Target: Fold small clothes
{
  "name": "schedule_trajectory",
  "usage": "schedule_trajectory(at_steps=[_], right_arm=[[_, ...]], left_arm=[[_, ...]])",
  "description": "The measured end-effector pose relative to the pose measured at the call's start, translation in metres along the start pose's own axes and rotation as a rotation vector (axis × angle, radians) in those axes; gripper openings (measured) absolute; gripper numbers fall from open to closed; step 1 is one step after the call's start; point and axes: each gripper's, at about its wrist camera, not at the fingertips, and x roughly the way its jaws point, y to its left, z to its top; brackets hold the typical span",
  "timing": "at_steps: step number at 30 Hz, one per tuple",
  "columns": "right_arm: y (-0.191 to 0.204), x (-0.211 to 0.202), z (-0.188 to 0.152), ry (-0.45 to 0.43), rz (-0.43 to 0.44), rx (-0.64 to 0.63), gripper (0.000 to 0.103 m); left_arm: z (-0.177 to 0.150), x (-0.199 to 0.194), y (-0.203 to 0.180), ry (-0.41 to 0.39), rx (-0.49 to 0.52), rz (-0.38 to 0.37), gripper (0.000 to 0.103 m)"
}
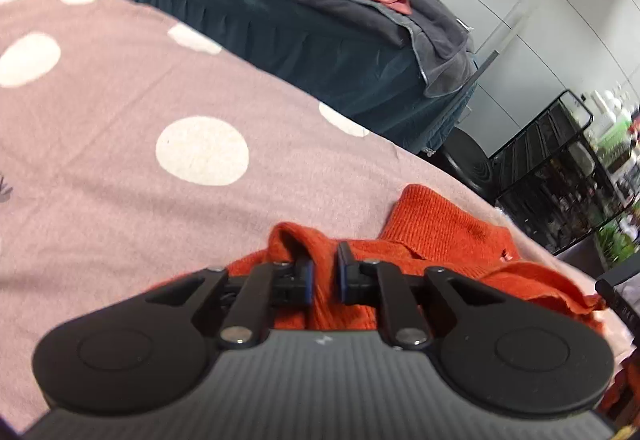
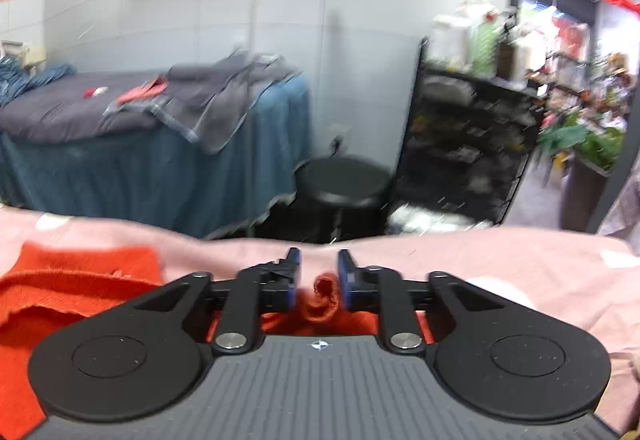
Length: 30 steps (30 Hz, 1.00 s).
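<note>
Nearest me, my left gripper (image 1: 324, 268) has its jaws narrowly parted over a raised ridge of the orange sweater (image 1: 432, 240); a fold stands just beside one pad, but I see no pinch, so I count nothing held. My right gripper (image 2: 318, 272) stands wider, with a small curl of sweater hem (image 2: 324, 290) between the pads and slack on both sides, so that too looks let go. The sweater lies bunched on the pink dotted sheet (image 1: 120, 100), near the bed's right side, its ribbed collar (image 1: 424, 208) pointing far-right and its body spreading left in the right wrist view. I judge a fold has been laid down and both grips freed, though the cloth is rumpled, not flat. The next move calls for lifting both grippers clear without dragging knit, then choosing two fresh points on an edge and closing fully before pulling. Open sheet runs far and left, plenty of room to spread or slide the sweater. The bed's far edge (image 2: 280, 236) is close beyond my right jaws, and past it stand a stool (image 2: 344, 180), a black rack (image 2: 460, 144) and a teal-skirted bed (image 2: 152, 168), well apart.
</note>
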Motion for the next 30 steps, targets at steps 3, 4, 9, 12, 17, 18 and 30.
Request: schedule_trajectory(at_steps=[3,4,9,12,17,18,30], right_arm=[[-0.01,-0.015,0.0,-0.037,-0.001,0.053,0.103],[-0.011,-0.019,-0.001,-0.03,0.007,0.043,0.103],[-0.014,-0.05,-0.011,-0.014,0.078,-0.024,0.103],[-0.01,-0.072,-0.022,0.03,0.186,-0.086,0.092],[-0.014,-0.125,-0.053,0.05,0.33,-0.155,0.072],[-0.017,-0.136,-0.06,0.04,0.334,-0.158,0.072],[-0.057,-0.16,-0.094,0.048,0.146,-0.022,0.096]], left_arm=[[0.006,-0.012,0.0,-0.069,0.021,0.077,0.101],[0.008,-0.019,0.002,-0.107,0.032,0.1,0.103],[0.013,-0.048,0.013,-0.161,0.043,0.205,0.103],[-0.009,-0.067,0.005,-0.168,0.189,0.265,0.103],[-0.084,-0.116,-0.003,-0.175,0.316,0.185,0.095],[-0.102,-0.128,0.0,-0.177,0.306,0.15,0.094],[-0.19,-0.124,-0.009,-0.127,0.451,0.077,0.04]])
